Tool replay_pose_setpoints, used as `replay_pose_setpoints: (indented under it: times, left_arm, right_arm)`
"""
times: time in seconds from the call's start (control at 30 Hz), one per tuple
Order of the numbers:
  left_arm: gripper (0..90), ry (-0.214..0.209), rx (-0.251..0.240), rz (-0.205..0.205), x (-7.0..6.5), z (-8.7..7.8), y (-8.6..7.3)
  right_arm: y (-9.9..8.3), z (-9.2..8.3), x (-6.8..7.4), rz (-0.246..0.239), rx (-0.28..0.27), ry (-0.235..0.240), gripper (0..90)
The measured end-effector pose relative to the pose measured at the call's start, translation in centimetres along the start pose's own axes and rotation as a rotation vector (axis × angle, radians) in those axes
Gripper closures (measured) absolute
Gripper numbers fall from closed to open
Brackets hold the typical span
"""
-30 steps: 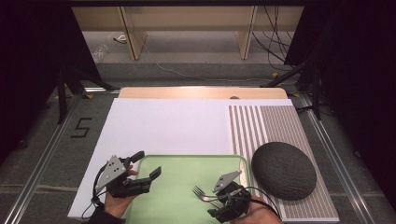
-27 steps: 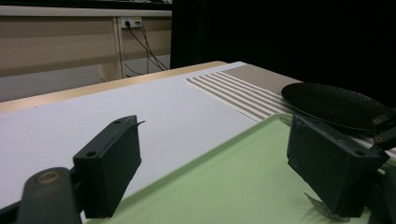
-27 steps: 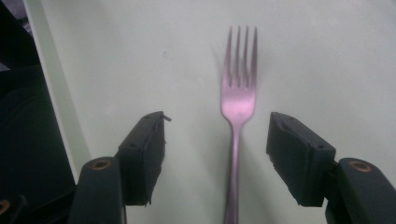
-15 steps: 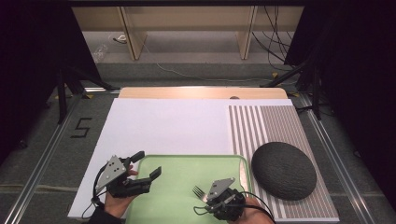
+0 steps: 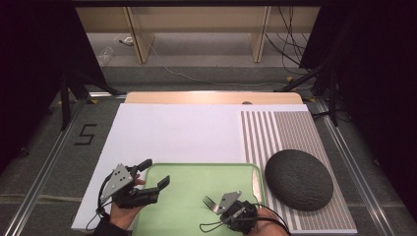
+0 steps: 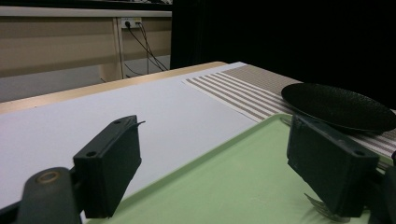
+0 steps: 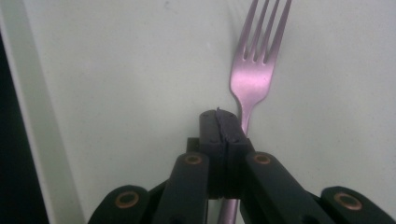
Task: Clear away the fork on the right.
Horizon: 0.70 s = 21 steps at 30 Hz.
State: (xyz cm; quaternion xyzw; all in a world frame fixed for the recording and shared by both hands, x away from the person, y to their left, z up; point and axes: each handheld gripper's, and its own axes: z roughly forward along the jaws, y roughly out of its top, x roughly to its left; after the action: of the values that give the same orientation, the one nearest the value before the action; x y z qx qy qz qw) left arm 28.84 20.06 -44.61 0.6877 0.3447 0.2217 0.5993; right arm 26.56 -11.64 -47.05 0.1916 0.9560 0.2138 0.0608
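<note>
Nearest the person, the right tool [image 5: 220,206] lies low over the near right part of the green tray [image 5: 196,173], its cable looped beside it. Its jaws have just been closing and now meet face to face. In the right gripper view the right tool [image 7: 226,119] has its tips pressed together, and the neck of a metal fork [image 7: 254,79] runs under the right-hand jaw, with the tines spreading beyond the tips. Whether the pads actually pinch the fork cannot be told. In the high view the fork [image 5: 209,201] lies on the tray floor, with its tines pointing away from the person and slightly left. At the tray's near left corner, a hand holds the left tool [image 5: 156,172] with its jaws wide apart and nothing between them. One jaw stands over the white sheet [image 5: 172,132] and the other over the tray. The left gripper view shows the left tool [image 6: 215,158] with that same broad gap above the tray [image 6: 224,186]. Just right of the tray, a black textured plate [image 5: 299,179] sits on a striped placemat [image 5: 275,132] that stretches toward the far side. Beyond both, the wooden far edge of the table [image 5: 211,97] shows.
</note>
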Motion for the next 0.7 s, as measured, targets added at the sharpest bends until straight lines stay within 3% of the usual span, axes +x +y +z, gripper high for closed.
replay_pose_setpoints:
  times: [0.7]
  left_arm:
    - [17.2, 0.000, 0.001, 0.001, 0.0, 0.0, 0.0]
  right_arm:
    - [-0.5, -0.4, -1.1, 0.046, 0.034, -0.069, 90.0]
